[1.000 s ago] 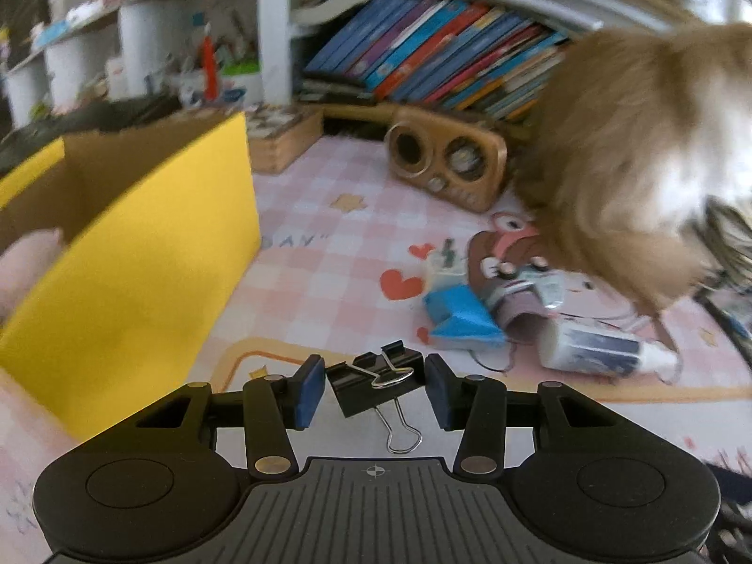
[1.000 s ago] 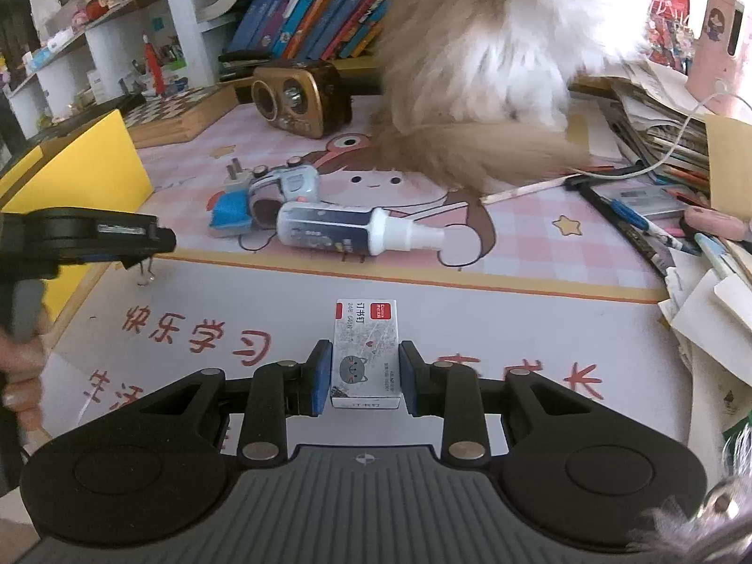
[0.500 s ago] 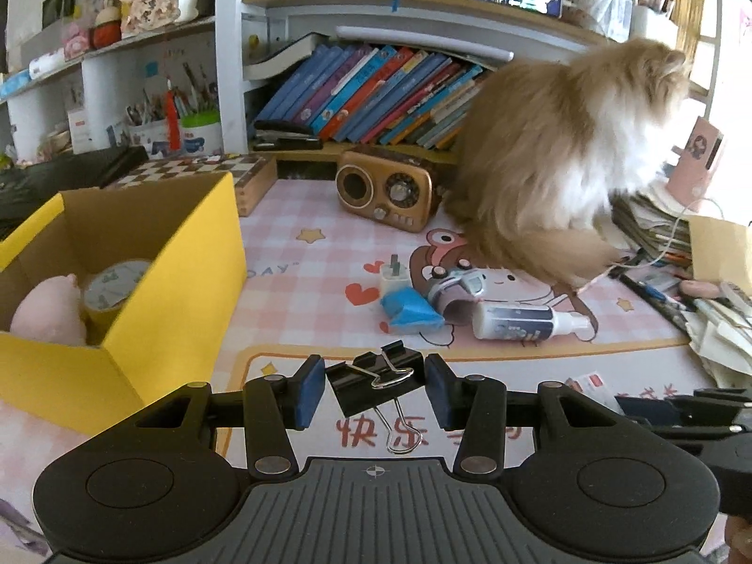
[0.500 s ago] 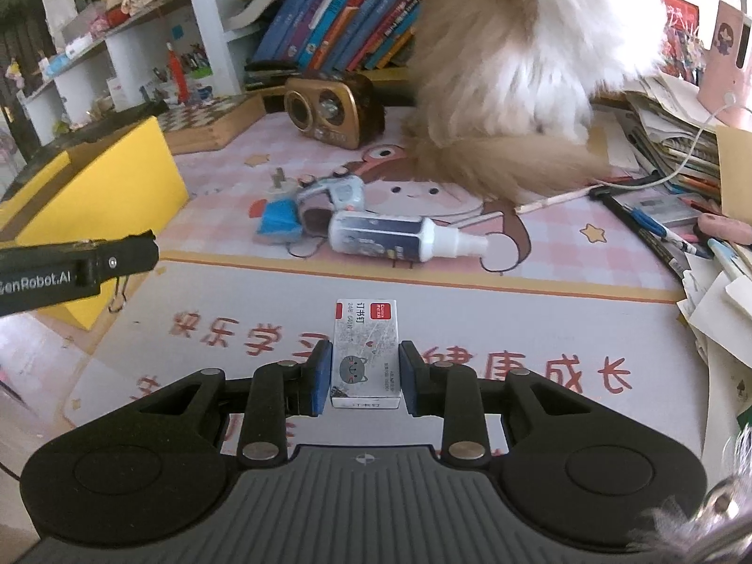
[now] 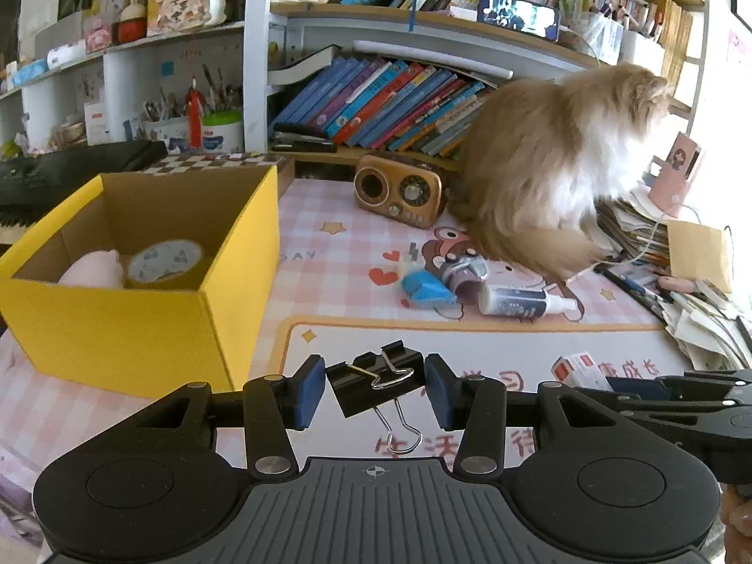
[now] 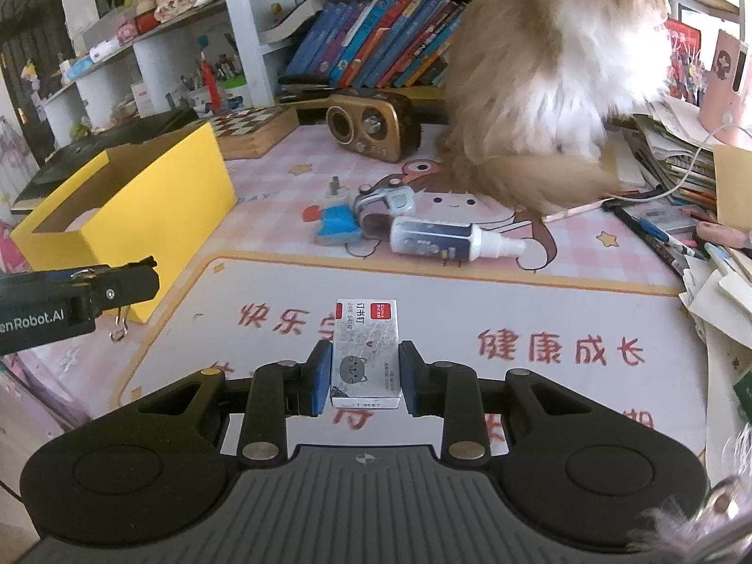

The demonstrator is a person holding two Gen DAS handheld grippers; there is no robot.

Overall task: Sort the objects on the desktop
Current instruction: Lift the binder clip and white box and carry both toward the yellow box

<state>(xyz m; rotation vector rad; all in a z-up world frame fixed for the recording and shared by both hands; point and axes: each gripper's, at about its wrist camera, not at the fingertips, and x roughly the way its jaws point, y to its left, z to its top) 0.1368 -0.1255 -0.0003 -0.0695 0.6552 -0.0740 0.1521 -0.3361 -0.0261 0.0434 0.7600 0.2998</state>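
- Left gripper [image 5: 374, 392]: black two-finger tool with blue pads, clenched on a black metal binder clip [image 5: 371, 383]. The clip sits tilted between the pads, one silver wire handle folded over its body and the other hanging below it. It is held in the air above the desk mat, just beside the yellow box.
- Right gripper [image 6: 361, 371]: same build, clenched on a small white cardboard box of staples [image 6: 364, 355] with a red label and a grey cat face printed on it. The box stands upright between the pads, above the mat's red characters.
- Open yellow cardboard box [image 5: 155, 315]: stands on the left of the desk. Inside it lie a roll of brown tape [image 5: 164, 265] and a pale pink soft object [image 5: 89, 270], touching each other.
- Pink checked desk mat [image 6: 470, 301]: near its middle lie a blue eraser-like block [image 6: 336, 225], a white plug adapter [image 6: 334, 190], a small grey device [image 6: 390, 199] and a clear spray bottle with a white nozzle [image 6: 451, 237] on its side, all close together.
- Brown retro-style radio [image 5: 399, 195]: stands upright at the back of the mat, before a row of leaning books [image 5: 376, 103].
- Fluffy tan-and-white cat [image 5: 554, 164]: sits just right of the radio, facing away, beside a stack of papers [image 6: 677, 150].
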